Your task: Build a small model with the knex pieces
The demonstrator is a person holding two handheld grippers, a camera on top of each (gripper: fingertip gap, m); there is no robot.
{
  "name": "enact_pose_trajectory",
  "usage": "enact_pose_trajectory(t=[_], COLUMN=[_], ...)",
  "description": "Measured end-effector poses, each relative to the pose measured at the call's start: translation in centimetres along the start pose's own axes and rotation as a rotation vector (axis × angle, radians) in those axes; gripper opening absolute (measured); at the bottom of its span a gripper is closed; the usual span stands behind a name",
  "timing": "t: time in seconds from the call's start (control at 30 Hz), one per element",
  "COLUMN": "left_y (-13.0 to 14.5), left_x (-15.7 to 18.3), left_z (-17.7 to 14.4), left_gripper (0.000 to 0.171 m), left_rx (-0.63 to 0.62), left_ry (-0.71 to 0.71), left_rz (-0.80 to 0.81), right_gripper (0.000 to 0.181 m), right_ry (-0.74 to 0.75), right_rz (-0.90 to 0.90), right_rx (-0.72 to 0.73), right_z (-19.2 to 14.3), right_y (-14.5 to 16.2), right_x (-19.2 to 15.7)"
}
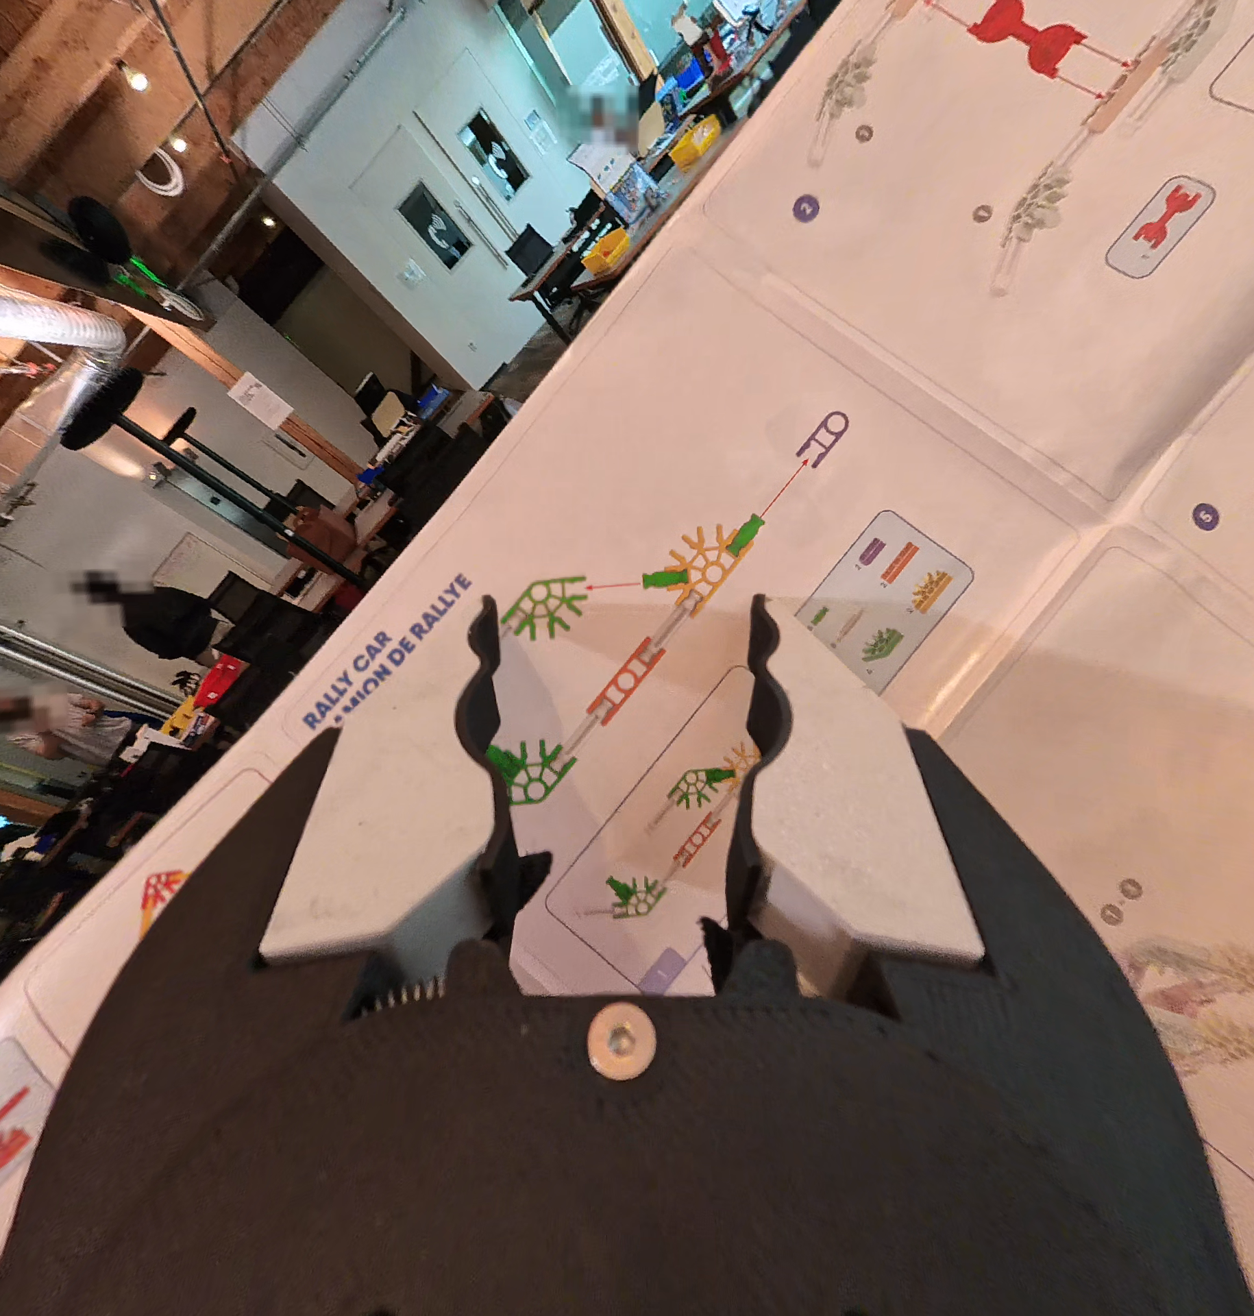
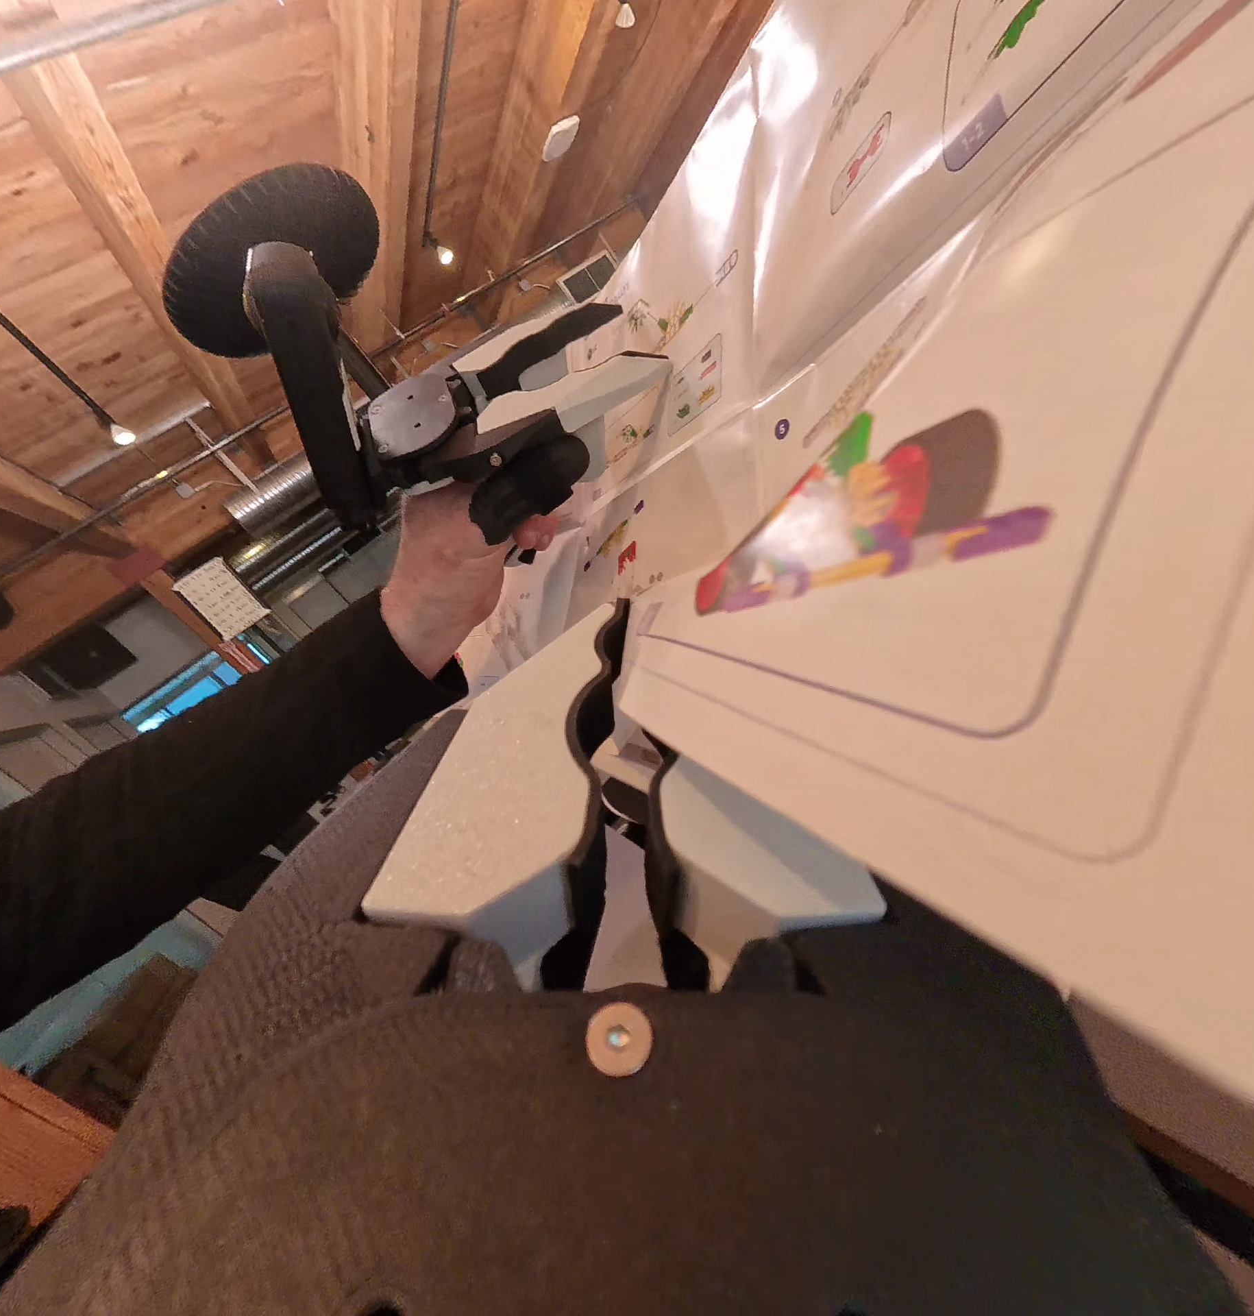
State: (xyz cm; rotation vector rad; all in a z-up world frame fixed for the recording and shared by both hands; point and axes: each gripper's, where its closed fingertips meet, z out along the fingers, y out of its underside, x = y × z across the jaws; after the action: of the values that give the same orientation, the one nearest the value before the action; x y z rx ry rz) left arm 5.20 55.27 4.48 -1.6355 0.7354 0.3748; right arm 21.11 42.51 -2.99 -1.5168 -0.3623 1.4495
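A large glossy instruction sheet (image 1: 895, 356) printed with coloured building-toy diagrams and creased by fold lines fills the right of the left wrist view. My left gripper (image 1: 624, 612) is open and empty, its fingers just over the sheet's printed diagrams. In the right wrist view, my right gripper (image 2: 628, 634) is shut on the near edge of the sheet (image 2: 895, 676). The paper runs between its jaws and hides most of the right finger. The left gripper (image 2: 631, 335) shows farther off, held by a hand (image 2: 446, 570) in a black sleeve, with its fingers against the sheet.
A workshop lies behind the sheet, with tables carrying yellow bins (image 1: 695, 139), chairs and several people. A wooden beam ceiling (image 2: 111, 178) with pipes and lights is overhead. A wooden surface edge (image 2: 19, 1139) shows at the lower left.
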Motion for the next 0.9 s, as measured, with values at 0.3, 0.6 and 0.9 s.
enact_pose_trajectory(t=[0.3,0.6,0.9], left_y=[-1.9,-1.8,-1.7], left_x=[-1.3,-0.6,-0.2], left_z=[1.9,1.8,1.8], left_gripper=[0.061,0.054,0.05], left_rx=[0.038,0.081,0.118], left_ry=[-0.024,0.007,0.0], left_rz=[0.061,0.018,0.022], right_gripper=[0.021,0.0,0.0], right_ry=[0.236,0.201,0.187], right_rz=[-0.146,-0.137,0.092], right_rx=[-0.167,-0.218,0.141], right_z=[-0.9,1.1,-0.8], right_y=[2.7,4.8,4.3], right_x=[4.1,4.4,4.7])
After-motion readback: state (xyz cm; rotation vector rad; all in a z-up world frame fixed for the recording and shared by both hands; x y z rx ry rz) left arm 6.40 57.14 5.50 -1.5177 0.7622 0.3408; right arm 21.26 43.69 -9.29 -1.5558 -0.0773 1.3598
